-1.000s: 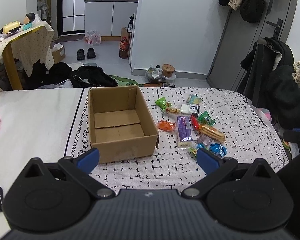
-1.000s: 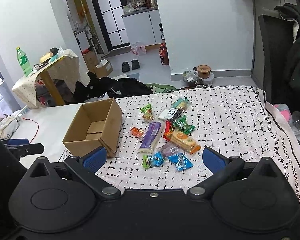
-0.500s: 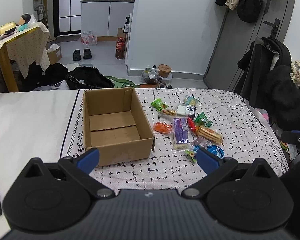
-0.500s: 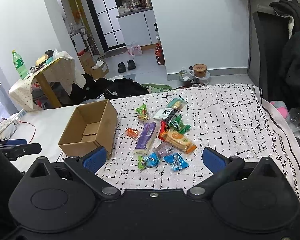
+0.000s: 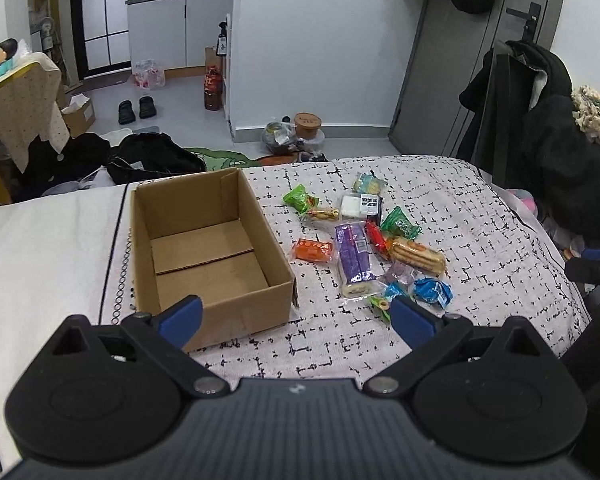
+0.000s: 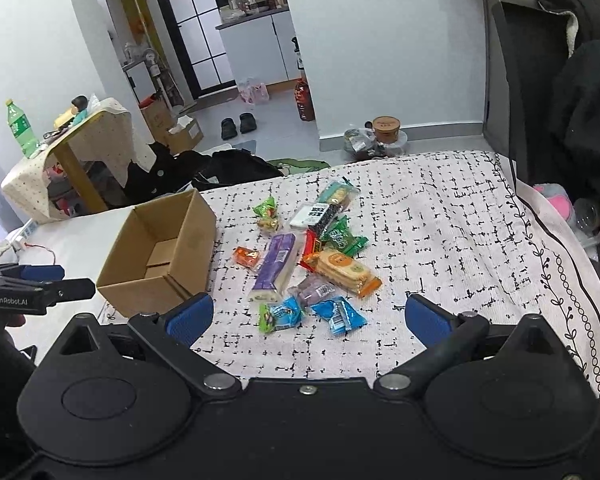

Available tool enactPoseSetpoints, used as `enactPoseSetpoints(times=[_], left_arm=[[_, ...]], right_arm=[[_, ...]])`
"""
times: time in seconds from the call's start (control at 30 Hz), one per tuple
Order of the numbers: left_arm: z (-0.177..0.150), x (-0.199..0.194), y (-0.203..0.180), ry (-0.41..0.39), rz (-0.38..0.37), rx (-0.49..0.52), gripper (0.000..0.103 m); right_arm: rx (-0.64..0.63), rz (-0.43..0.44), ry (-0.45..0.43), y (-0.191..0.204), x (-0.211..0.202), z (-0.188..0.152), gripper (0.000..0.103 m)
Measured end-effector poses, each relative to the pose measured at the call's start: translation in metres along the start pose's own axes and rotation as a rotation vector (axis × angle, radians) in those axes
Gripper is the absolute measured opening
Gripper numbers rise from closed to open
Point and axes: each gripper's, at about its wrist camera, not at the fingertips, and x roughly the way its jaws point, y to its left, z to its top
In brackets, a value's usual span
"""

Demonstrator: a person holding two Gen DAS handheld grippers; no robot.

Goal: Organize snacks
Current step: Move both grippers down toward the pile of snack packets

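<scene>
An empty open cardboard box (image 5: 204, 248) stands on the patterned bedspread (image 5: 480, 216); it also shows in the right wrist view (image 6: 160, 248). To its right lies a loose pile of snack packets, among them a purple bar (image 5: 354, 256), an orange packet (image 5: 312, 250), a cracker pack (image 5: 418, 255) and blue candies (image 6: 338, 314). My left gripper (image 5: 296, 318) is open and empty, above the box's near wall. My right gripper (image 6: 308, 318) is open and empty, just short of the blue candies.
The bed's right edge drops off beside a chair hung with dark coats (image 5: 540, 128). Beyond the bed's far edge are a black bag (image 5: 152, 160), shoes (image 5: 136, 106) and a covered table (image 6: 72, 152) on the floor. The left gripper's tip shows at the left of the right wrist view (image 6: 40, 284).
Both grippers have moved forward and slightly lower toward the bed; box and snacks look larger. Nothing was taken hold of and the jaws stayed open.
</scene>
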Motion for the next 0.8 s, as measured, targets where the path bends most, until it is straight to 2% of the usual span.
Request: enactPoseSetpoints(times=[0.5,0.8], left_arm=[[0.014,0.058,-0.014,0.059,-0.025,0.095,0.101],[0.023,0.087,-0.033,0.096,-0.088,0.156,0.100]], right_arm=[[0.074,-0.046,0.045,-0.017,0.033,-0.004,0.103],[0.107,-0.072,0.072,-0.015,0.053,-0.003,0.103]])
